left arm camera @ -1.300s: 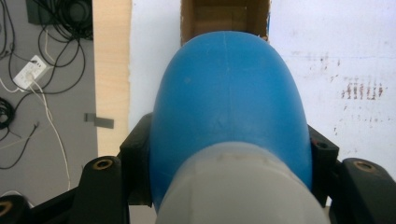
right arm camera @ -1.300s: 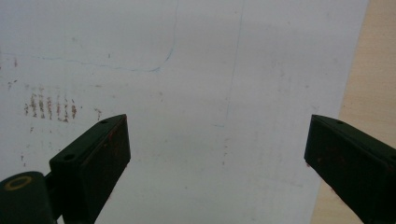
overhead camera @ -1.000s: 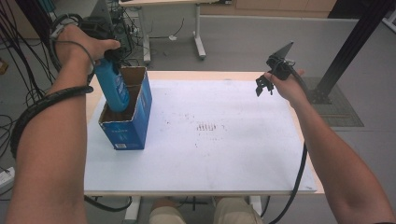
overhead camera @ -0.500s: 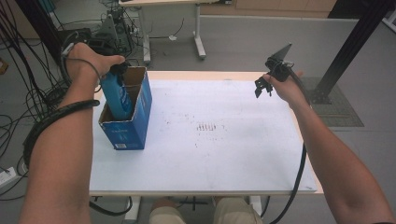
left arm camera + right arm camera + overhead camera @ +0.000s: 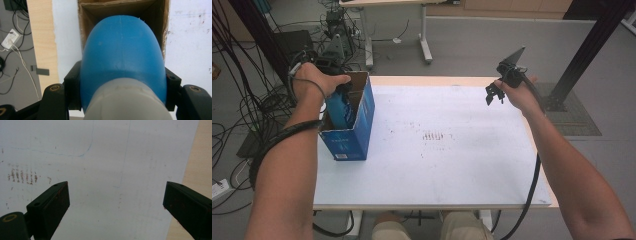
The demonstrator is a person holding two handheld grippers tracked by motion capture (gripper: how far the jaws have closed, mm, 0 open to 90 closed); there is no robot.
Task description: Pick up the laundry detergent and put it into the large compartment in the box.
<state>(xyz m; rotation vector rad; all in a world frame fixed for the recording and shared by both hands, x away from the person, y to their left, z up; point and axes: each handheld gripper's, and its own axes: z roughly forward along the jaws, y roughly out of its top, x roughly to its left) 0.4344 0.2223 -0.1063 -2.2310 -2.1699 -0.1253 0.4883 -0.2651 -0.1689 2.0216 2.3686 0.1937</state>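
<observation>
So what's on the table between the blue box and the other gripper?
Nothing. In the high view, only bare white table with faint reddish smudges lies between the box and the right gripper.

Your left hand [image 5: 314, 80] covers most of the left gripper [image 5: 343, 92] in the high view. The box [image 5: 357, 135] walls hide the bottom of the blue bottle [image 5: 339, 110]. In the left gripper view the bottle's white cap [image 5: 125, 102] is cut off by the bottom edge. The print on the box is too small to read. Your right arm runs off the picture's corner
</observation>
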